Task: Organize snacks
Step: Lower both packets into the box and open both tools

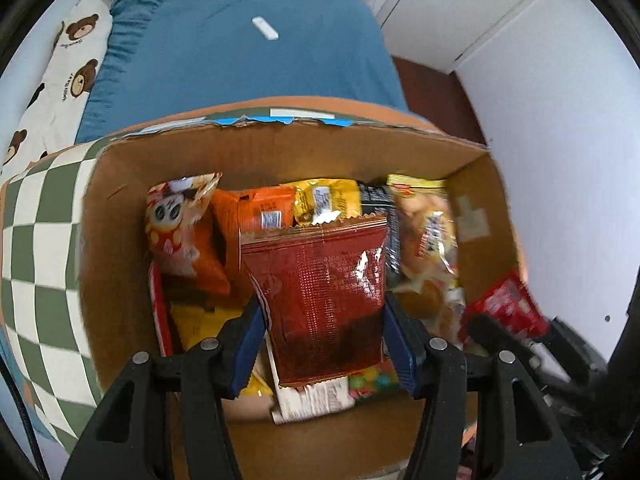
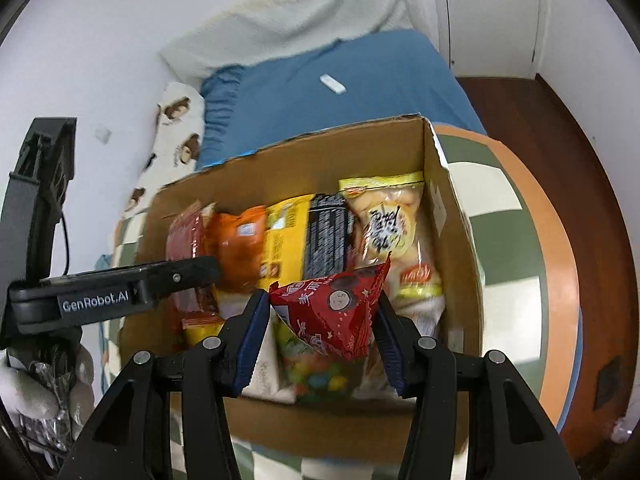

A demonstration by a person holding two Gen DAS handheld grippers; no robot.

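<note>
Checkered tablecloth (image 2: 516,216) under the cardboard box (image 1: 280,152) — left gripper (image 1: 324,336) pinches a dark red packet (image 1: 320,292) between its pads, right gripper (image 2: 320,332) clamps a bright red pouch (image 2: 340,308) above the packed snacks.

Cardboard box (image 1: 472,184) is crammed along the back with upright snack bags (image 2: 280,240); only open floor sits at the near wall.
</note>
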